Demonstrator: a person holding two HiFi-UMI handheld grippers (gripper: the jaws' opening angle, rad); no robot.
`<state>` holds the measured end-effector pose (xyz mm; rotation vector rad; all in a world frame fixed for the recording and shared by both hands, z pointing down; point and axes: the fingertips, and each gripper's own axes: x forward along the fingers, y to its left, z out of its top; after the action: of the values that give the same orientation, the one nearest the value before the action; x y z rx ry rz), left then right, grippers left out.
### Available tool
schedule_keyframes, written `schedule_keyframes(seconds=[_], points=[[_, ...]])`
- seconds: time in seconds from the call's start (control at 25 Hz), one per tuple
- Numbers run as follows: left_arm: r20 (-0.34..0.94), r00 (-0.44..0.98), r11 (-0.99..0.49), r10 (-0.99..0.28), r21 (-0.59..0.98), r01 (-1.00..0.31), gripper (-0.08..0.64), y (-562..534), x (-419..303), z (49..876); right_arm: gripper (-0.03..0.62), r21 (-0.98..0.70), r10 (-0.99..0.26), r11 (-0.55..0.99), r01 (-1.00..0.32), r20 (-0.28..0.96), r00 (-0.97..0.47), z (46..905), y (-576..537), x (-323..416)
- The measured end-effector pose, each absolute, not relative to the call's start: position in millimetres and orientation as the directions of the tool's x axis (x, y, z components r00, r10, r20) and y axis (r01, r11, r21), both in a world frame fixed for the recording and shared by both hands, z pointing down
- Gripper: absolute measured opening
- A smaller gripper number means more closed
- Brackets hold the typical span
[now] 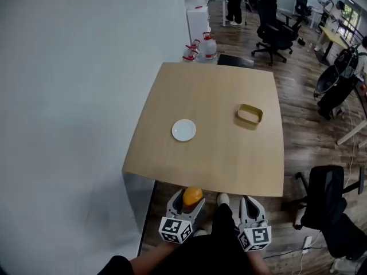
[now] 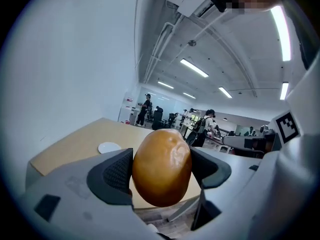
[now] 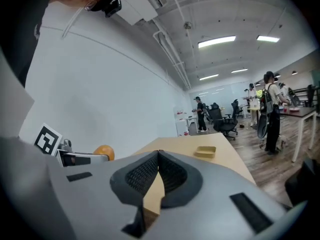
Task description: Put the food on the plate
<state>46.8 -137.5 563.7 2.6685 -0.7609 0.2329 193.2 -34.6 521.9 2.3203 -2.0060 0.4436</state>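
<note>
My left gripper (image 1: 190,201) is shut on an orange-brown bun (image 2: 161,167), held below the near edge of the wooden table (image 1: 218,96). The bun (image 1: 192,196) shows between the jaws in the head view and appears as a small orange lump (image 3: 104,152) in the right gripper view. A small white plate (image 1: 183,130) lies on the table left of centre and looks bare; it is also in the left gripper view (image 2: 108,147). My right gripper (image 1: 250,204) is beside the left one, jaws shut together with nothing between them (image 3: 158,170).
A yellow rectangular dish (image 1: 250,114) sits on the table's right half. Water jugs (image 1: 200,49) stand at the table's far edge. Black office chairs (image 1: 277,30) stand beyond it, another chair (image 1: 327,202) at my right. A white wall (image 1: 69,96) runs along the left.
</note>
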Motion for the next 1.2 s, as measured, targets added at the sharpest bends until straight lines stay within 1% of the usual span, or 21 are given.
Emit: schedule_keyframes(seconds=[0.2, 0.4, 0.48, 0.64, 0.72, 0.92, 1.0, 1.12, 1.2], points=[[0.29, 0.769, -0.725, -0.57, 0.263, -0.637, 0.329, -187.0, 68.8, 565.4, 0.06, -0.179, -0.973, -0.038, -0.983, 0.229, -0.004, 514.2, -93.8, 210.9], [0.334, 0.687, -0.655, -0.645, 0.222, -0.722, 0.328, -246.8, 87.8, 584.0, 0.06, -0.168, -0.974, 0.059, -0.984, 0.207, -0.094, 500.7, -144.3, 231.1], [0.365, 0.654, -0.611, -0.663, 0.241, -0.754, 0.328, -270.5, 92.7, 594.1, 0.06, -0.182, -0.969, 0.087, -0.979, 0.214, -0.126, 501.0, -158.2, 238.3], [0.422, 0.584, -0.484, -0.694, 0.328, -0.812, 0.328, -313.3, 97.0, 610.3, 0.06, -0.229, -0.954, 0.133, -0.964, 0.234, -0.187, 505.0, -187.6, 249.0], [0.437, 0.55, -0.45, -0.712, 0.318, -0.835, 0.328, -331.8, 98.8, 619.7, 0.06, -0.244, -0.945, 0.172, -0.954, 0.232, -0.23, 506.5, -202.6, 248.6], [0.496, 0.474, -0.423, -0.727, 0.22, -0.879, 0.328, -380.2, 107.6, 654.8, 0.06, -0.222, -0.896, 0.314, -0.923, 0.254, -0.365, 516.1, -236.6, 237.4], [0.517, 0.457, -0.439, -0.723, 0.166, -0.883, 0.328, -397.0, 111.1, 667.7, 0.06, -0.213, -0.874, 0.364, -0.907, 0.258, -0.412, 515.9, -247.0, 232.6], [0.542, 0.454, -0.491, -0.708, 0.085, -0.867, 0.328, -416.1, 120.6, 687.5, 0.06, -0.195, -0.858, 0.392, -0.899, 0.276, -0.434, 523.0, -256.9, 237.6], [0.555, 0.452, -0.497, -0.698, 0.079, -0.864, 0.328, -429.1, 126.5, 699.1, 0.06, -0.207, -0.859, 0.396, -0.894, 0.26, -0.441, 526.9, -266.2, 246.2]])
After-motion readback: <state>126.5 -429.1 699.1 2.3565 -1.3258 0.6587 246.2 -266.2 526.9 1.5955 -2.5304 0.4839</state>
